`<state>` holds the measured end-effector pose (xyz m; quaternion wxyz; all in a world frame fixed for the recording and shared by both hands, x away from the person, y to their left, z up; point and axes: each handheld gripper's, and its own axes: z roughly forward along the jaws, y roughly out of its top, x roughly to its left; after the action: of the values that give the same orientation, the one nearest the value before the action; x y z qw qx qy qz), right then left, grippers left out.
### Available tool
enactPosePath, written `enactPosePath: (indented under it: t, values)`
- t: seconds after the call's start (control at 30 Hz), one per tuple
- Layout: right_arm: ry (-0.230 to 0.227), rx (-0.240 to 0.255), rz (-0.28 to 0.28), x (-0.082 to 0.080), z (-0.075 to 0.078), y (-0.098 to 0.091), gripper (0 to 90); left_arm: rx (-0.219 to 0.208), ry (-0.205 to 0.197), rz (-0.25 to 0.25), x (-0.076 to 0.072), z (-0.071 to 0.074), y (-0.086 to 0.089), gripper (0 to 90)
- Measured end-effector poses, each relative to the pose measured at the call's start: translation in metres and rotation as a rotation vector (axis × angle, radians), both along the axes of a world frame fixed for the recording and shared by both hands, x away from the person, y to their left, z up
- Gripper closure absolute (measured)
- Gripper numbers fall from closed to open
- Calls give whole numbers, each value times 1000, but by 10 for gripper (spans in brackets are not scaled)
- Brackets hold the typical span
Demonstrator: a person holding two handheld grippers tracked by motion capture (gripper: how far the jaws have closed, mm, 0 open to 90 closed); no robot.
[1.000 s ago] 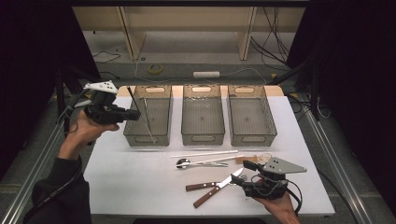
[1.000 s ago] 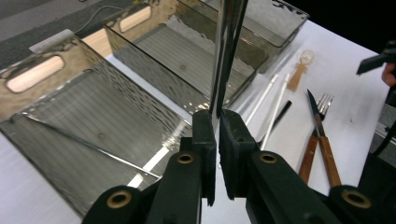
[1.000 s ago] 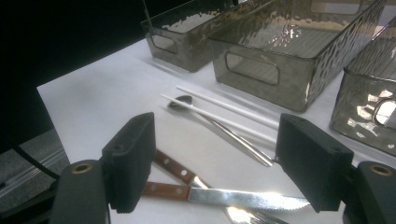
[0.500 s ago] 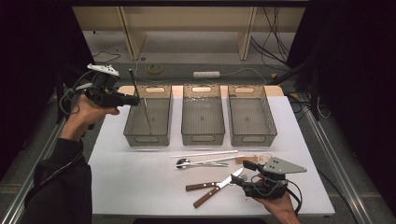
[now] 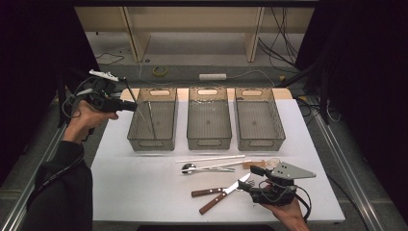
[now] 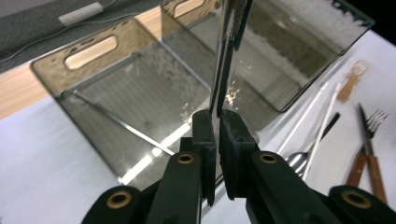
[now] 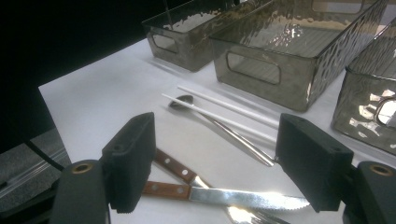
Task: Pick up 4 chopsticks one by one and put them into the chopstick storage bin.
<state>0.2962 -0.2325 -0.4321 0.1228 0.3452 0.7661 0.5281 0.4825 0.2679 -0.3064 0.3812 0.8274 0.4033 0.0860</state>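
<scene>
Left tool [image 5: 132, 107] pinches a metal chopstick [image 6: 224, 70] over the far-left bin [image 5: 154, 139].
Chopstick's top is cut off; right tool [image 7: 215, 158] gapes wide above the knife [image 7: 224, 195] on the desk [image 5: 144, 192].

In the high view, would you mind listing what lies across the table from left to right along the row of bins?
Left gripper pinching a metal chopstick → left bin with another chopstick inside → middle bin → right bin.
</scene>
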Motion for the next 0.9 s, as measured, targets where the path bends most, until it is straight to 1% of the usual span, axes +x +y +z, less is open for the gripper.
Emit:
enactPosePath:
  t: [0.17,0.27,0.3,0.43,0.57,0.77,0.9]
  values:
    - [1,0,0,0,0,0,299,25,24,27,3,-8,10,846]
    - [1,0,0,0,0,0,299,50,39,38,5,-12,11,846]
    - [1,0,1,0,-1,0,299,60,45,34,7,-14,10,847]
    - [1,0,0,0,0,0,299,79,66,39,13,-21,6,846]
    - [1,1,0,0,0,0,299,90,83,36,19,-28,2,846]
    - [2,4,1,0,0,0,298,93,101,38,29,-36,-6,846]
    - [3,5,1,0,0,-1,299,97,109,30,34,-39,-11,846]
